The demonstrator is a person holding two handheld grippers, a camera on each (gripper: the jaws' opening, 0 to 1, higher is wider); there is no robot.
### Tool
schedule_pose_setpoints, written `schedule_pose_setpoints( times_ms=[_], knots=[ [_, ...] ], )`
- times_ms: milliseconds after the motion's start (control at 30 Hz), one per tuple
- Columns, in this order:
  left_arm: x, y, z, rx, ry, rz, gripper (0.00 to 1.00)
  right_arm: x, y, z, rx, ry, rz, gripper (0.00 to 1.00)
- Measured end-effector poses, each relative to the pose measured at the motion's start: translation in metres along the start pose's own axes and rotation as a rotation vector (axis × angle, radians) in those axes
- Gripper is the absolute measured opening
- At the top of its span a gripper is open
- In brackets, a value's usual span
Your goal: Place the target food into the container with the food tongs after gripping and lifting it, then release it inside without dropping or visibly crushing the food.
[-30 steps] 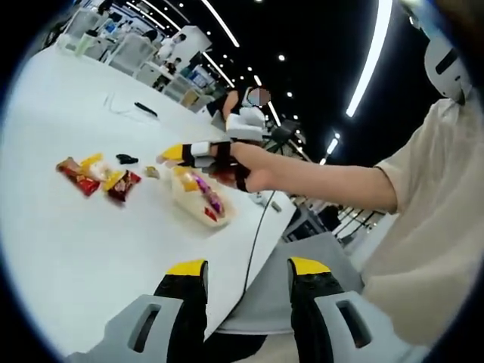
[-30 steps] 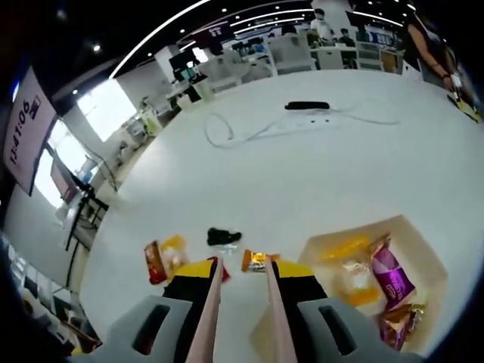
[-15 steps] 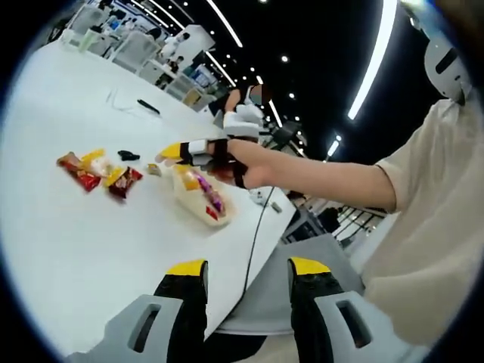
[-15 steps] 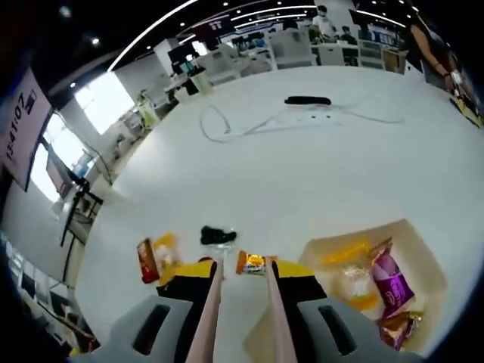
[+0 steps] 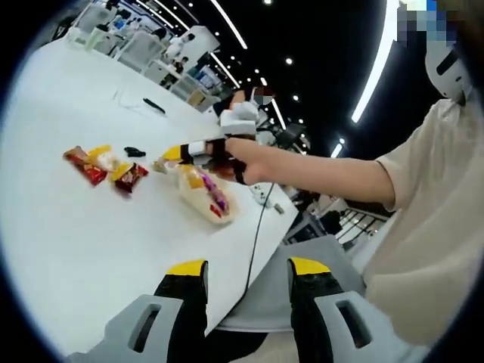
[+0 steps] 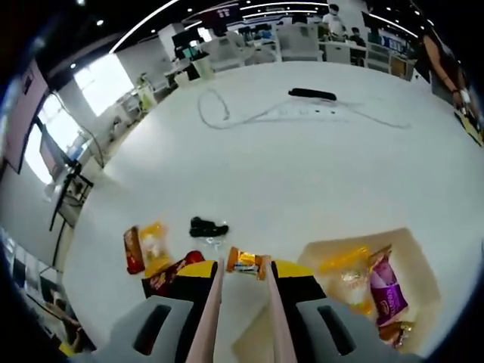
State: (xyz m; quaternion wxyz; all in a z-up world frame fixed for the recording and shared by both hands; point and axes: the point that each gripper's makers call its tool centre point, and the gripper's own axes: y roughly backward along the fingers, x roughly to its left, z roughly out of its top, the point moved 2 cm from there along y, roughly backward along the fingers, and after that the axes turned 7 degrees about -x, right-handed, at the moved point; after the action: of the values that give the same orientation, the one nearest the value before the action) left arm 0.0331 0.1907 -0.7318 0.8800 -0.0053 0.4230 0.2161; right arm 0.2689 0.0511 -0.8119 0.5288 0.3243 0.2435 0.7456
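Tongs reach for a snack on the counter

The right gripper (image 6: 242, 281) squeezes the food tongs (image 6: 240, 302), whose tips sit almost at a small orange snack (image 6: 243, 262) lying on the white counter (image 6: 302, 166). The snack looks not yet gripped, so lifting and placing seem left to do. The container (image 6: 412, 249), just beside the tongs and near the counter's edge, already holds some snacks. The left gripper (image 5: 246, 276) hangs empty with jaws apart, off the counter's edge.

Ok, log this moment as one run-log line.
right gripper: shut on tongs, tips at orange snack | left gripper: open, idle | container: holds snacks | phase: approach
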Motion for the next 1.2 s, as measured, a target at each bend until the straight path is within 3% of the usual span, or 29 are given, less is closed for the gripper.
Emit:
schedule_pose_setpoints(
  times_ms=[267, 800, 1200],
  knots=[
    [0.002, -0.001, 0.0, -0.007, 0.006, 0.001, 0.41, -0.002, -0.005, 0.002, 0.011, 0.015, -0.015, 0.27],
    [0.005, 0.001, -0.003, -0.014, 0.024, 0.008, 0.41, 0.004, -0.016, -0.002, 0.062, 0.12, 0.027, 0.27],
    [0.003, 0.0, -0.002, -0.02, 0.022, 0.006, 0.41, 0.034, -0.011, -0.018, 0.109, 0.356, 0.142, 0.27]
  ],
)
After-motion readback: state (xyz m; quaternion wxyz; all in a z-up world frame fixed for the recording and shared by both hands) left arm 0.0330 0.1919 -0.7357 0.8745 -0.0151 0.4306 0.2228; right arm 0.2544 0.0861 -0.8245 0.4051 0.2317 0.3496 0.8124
